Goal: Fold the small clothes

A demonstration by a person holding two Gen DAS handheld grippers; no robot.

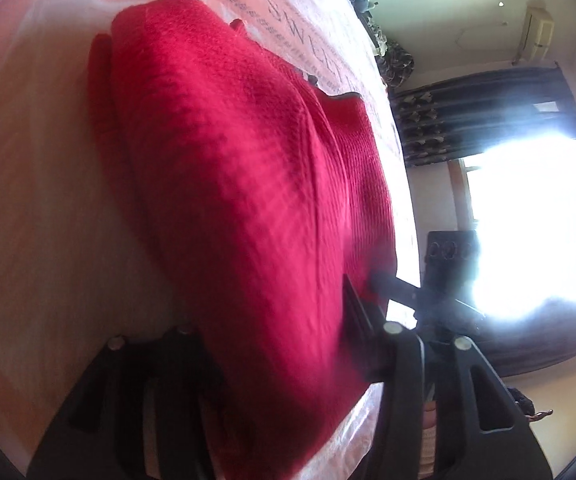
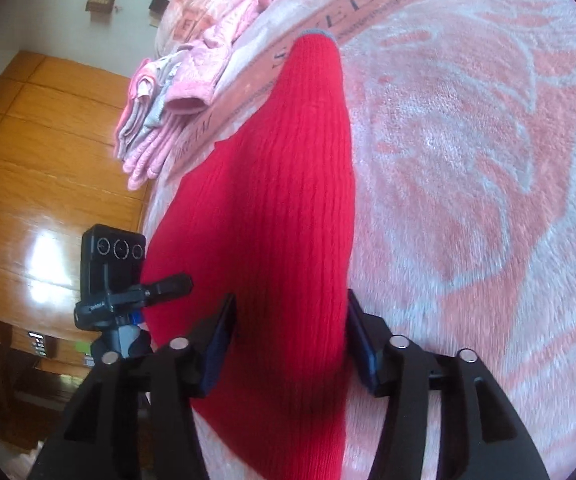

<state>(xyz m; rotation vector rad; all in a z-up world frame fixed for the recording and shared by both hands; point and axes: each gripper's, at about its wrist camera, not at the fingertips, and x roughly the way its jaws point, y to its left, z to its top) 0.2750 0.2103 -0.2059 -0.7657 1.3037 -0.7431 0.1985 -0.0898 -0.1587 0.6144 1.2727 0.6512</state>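
Left view: my left gripper [image 1: 275,344] clamps the red knit [image 1: 223,184] lying on the pink blanket [image 1: 39,184]; a tripod camera [image 1: 450,256] stands beyond it against the bright window [image 1: 528,220]

Right view: my right gripper [image 2: 292,340] pinches the knit's ribbed edge [image 2: 288,208]; folded pink clothes [image 2: 175,92] are stacked near the blanket's edge

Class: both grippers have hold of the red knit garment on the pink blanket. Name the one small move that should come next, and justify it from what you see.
Probably carry the held edge across and lay it over the rest. The right gripper has the red knit garment between its fingers, as does the left gripper, and the cloth stands raised off the pink blanket, so the fold looks unfinished.
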